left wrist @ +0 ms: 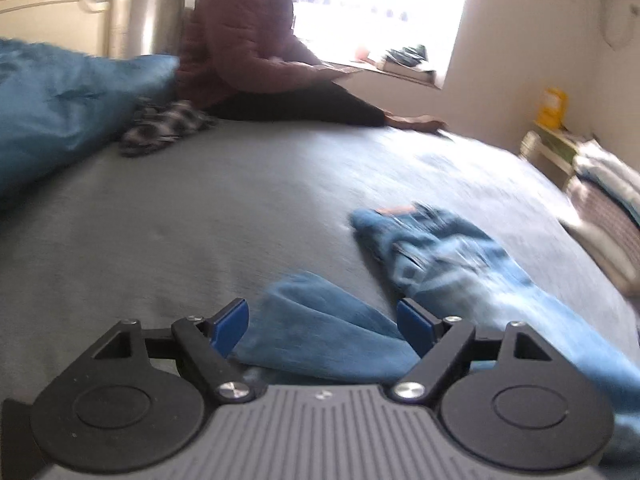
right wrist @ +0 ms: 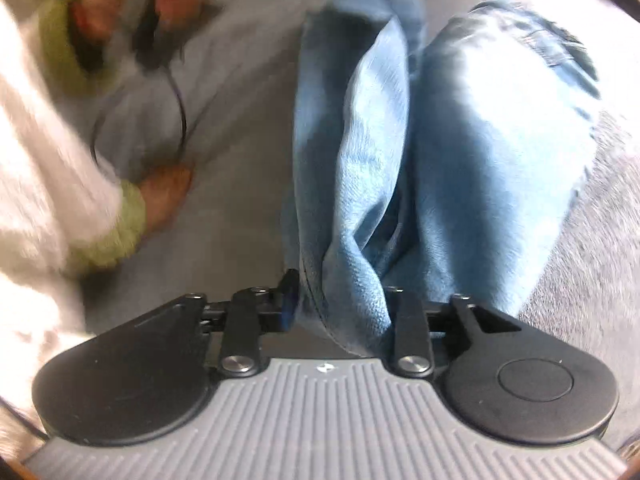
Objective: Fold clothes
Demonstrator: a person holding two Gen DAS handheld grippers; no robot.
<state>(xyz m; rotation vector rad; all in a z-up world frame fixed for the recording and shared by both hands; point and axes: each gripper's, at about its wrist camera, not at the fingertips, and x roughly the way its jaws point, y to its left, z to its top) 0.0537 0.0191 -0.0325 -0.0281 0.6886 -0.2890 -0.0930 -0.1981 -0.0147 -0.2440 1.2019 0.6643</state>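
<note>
Light blue jeans (left wrist: 440,256) lie crumpled on the grey bedsheet (left wrist: 200,220). One leg (left wrist: 320,332) runs back between the blue pads (left wrist: 230,326) of my left gripper (left wrist: 323,326), which stands open without pressing on it. In the right wrist view the jeans (right wrist: 480,140) stretch away from me, doubled lengthwise. A thick fold of denim (right wrist: 348,292) fills the gap of my right gripper (right wrist: 340,304). Its left finger (right wrist: 289,300) touches the hem, while cloth hides the right finger.
A person in a maroon jacket (left wrist: 248,48) sits at the bed's far edge by the window. Blue bedding (left wrist: 60,112) and a checked cloth (left wrist: 164,128) lie at back left, folded laundry (left wrist: 608,176) at right. Green-cuffed hands (right wrist: 168,192), one on a cabled handle (right wrist: 152,28), are at left.
</note>
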